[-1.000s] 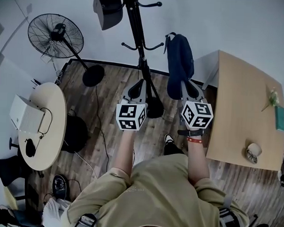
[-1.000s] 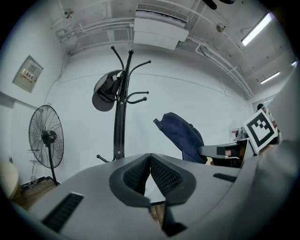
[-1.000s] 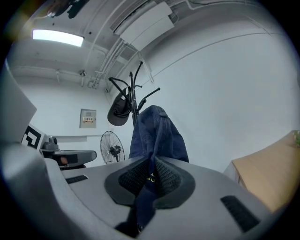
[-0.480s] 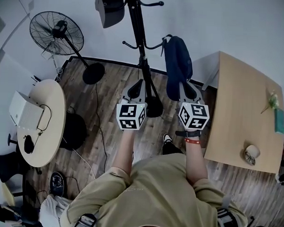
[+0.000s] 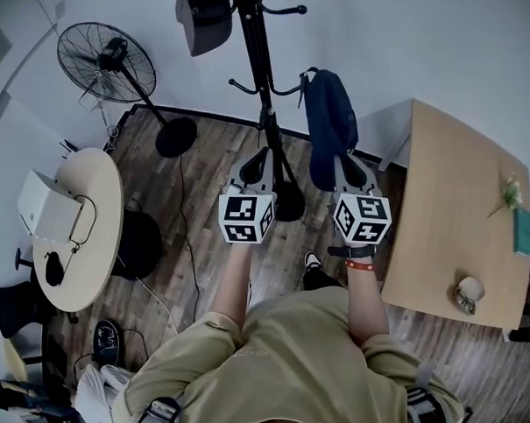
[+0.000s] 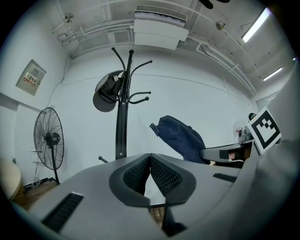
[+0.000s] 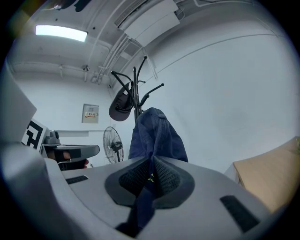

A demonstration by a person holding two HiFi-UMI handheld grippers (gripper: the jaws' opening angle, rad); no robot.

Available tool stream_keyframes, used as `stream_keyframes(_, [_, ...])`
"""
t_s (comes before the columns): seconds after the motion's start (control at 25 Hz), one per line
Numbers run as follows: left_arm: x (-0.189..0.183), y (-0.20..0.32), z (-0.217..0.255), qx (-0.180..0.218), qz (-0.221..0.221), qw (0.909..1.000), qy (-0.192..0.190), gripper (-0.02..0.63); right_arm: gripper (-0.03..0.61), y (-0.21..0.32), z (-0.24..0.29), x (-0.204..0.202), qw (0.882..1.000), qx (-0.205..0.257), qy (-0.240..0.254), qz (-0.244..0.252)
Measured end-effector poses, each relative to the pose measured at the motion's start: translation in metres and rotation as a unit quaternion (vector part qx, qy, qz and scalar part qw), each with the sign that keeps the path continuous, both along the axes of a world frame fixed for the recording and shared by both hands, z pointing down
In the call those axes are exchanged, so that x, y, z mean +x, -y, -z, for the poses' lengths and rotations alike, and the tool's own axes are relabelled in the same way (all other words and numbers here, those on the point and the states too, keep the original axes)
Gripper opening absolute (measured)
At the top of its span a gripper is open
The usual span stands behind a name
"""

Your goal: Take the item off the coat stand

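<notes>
A black coat stand [image 5: 263, 66] rises at the top middle, with a dark cap [image 5: 201, 19] on an upper hook. A navy blue fabric bag [image 5: 330, 121] hangs to the stand's right. Its top loop lies close to the tip of a lower hook, and I cannot tell whether they touch. My right gripper [image 5: 350, 166] is shut on the bag's lower end, and blue cloth [image 7: 154, 136] runs between its pads. My left gripper [image 5: 257, 162] stands beside the stand's pole, shut with nothing in it [image 6: 150, 157]. The bag [image 6: 180, 138] shows to its right.
A standing fan [image 5: 105, 63] is at the back left. On the left, a round table [image 5: 87, 269] carries a white box. A wooden table [image 5: 449, 214] with small items fills the right. Cables and a dark round stool lie on the wood floor below.
My right gripper has shifted slightly left with the bag. The bag's top loop now sits nearer the stand's lower hook. The left gripper has barely moved.
</notes>
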State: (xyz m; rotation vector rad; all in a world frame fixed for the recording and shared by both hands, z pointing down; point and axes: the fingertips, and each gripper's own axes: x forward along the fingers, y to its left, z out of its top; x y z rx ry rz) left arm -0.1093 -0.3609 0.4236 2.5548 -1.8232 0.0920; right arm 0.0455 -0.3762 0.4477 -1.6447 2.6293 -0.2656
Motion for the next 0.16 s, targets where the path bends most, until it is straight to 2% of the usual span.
stream_keyframes(0.16, [0.0089,0.0116,-0.0025,-0.005,-0.012,0.9999,0.008,0.023,0.042,0.0101,0.0082,0.0069,1.000,0.000,0.021,0.007])
